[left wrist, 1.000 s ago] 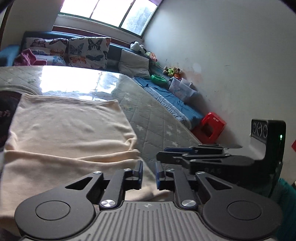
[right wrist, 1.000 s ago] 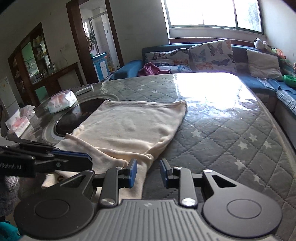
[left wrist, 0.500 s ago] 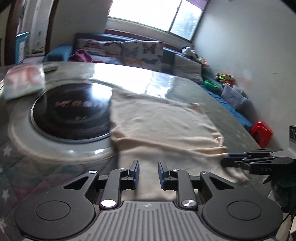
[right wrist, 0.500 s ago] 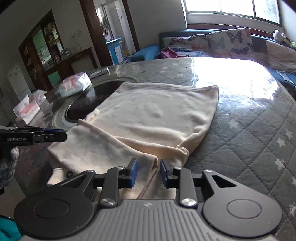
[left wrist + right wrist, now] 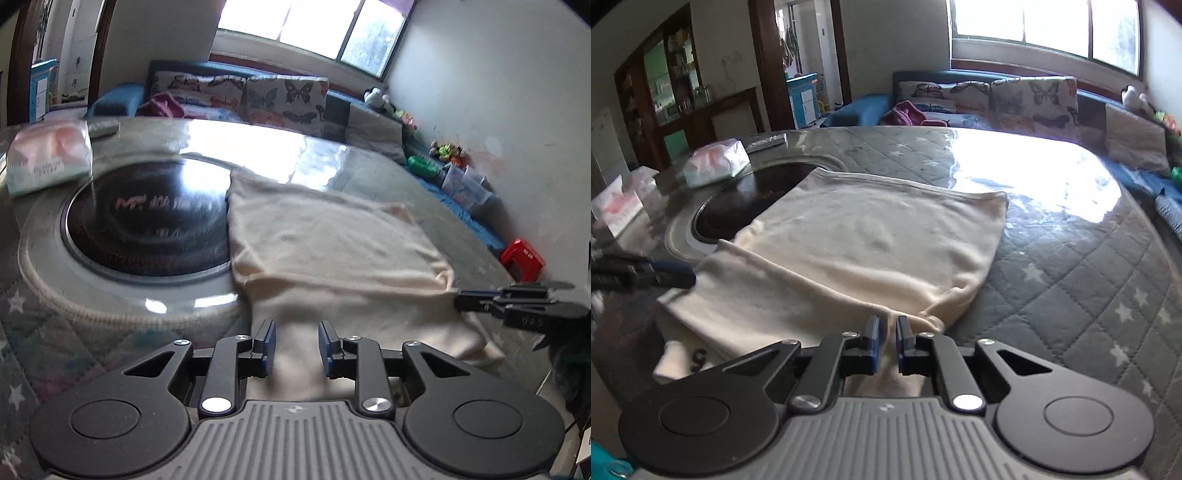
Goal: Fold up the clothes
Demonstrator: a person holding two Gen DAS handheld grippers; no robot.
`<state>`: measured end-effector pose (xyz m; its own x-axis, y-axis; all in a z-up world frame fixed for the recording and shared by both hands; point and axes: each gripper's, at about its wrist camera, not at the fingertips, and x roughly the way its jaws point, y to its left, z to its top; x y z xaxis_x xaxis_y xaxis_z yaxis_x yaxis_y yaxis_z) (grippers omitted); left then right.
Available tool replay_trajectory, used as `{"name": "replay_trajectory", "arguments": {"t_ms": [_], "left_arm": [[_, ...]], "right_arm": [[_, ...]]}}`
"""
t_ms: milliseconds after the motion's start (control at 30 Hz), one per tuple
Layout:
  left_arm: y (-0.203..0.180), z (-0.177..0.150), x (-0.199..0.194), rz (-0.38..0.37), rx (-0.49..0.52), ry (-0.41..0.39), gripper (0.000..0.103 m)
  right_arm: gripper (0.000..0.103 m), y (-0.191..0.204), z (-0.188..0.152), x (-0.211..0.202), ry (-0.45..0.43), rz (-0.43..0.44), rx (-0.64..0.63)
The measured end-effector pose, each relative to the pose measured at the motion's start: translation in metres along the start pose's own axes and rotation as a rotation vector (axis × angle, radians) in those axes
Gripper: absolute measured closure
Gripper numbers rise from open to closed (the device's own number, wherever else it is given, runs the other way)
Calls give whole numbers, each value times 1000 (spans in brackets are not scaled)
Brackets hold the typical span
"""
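Currently a cream garment [image 5: 332,251] lies partly folded on a round quilted table [image 5: 1071,266], its far left corner overlapping a dark glass cooktop [image 5: 147,221] set into the table and its near edge hanging toward the person holding the tools.

Going left to right: the left gripper [image 5: 297,345] sits over the near left part of the cloth. Its jaws have just been opening and stand apart, with fabric between them but not pinched. The right gripper [image 5: 887,338] is at the near right corner, where the cloth bunches. Its jaws have just been closing and now clamp a ridge of fabric.

Likely risks, as a judgement: only one side is held, so lifting now would probably drag the garment askew and undo the fold. The left jaws may close on a single layer or miss the hem. The right grip holds a thin bunch that could slip out. Cloth dragged across the cooktop may snag on its raised rim.

Counts: one garment, two grippers, one cooktop, one soft tissue pack [image 5: 48,158] behind the cooktop, one boxed tissue pack [image 5: 617,203] at the far left edge, one remote control [image 5: 767,142]
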<state>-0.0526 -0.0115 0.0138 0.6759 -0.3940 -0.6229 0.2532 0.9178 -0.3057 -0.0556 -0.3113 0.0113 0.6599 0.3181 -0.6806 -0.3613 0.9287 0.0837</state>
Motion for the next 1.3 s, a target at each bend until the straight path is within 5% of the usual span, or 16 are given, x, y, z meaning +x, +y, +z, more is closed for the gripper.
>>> {"name": "replay_trajectory", "arguments": {"t_ms": [200,467,867,1300], "left_arm": [[-12,20,18,-32,31,-26,75],[-6,19,47,-4,46,24,76],[-26,5,10,-41,137,15,75],[-52,-47,-37,-51,453,70,67]], "right_arm": [[92,8,14,-10,-50,49,-67],[92,12,6,13,19,52,-121],[91,27,-21,-16,83,83,-218],[85,33,-25,-33,63,101,-253]]}}
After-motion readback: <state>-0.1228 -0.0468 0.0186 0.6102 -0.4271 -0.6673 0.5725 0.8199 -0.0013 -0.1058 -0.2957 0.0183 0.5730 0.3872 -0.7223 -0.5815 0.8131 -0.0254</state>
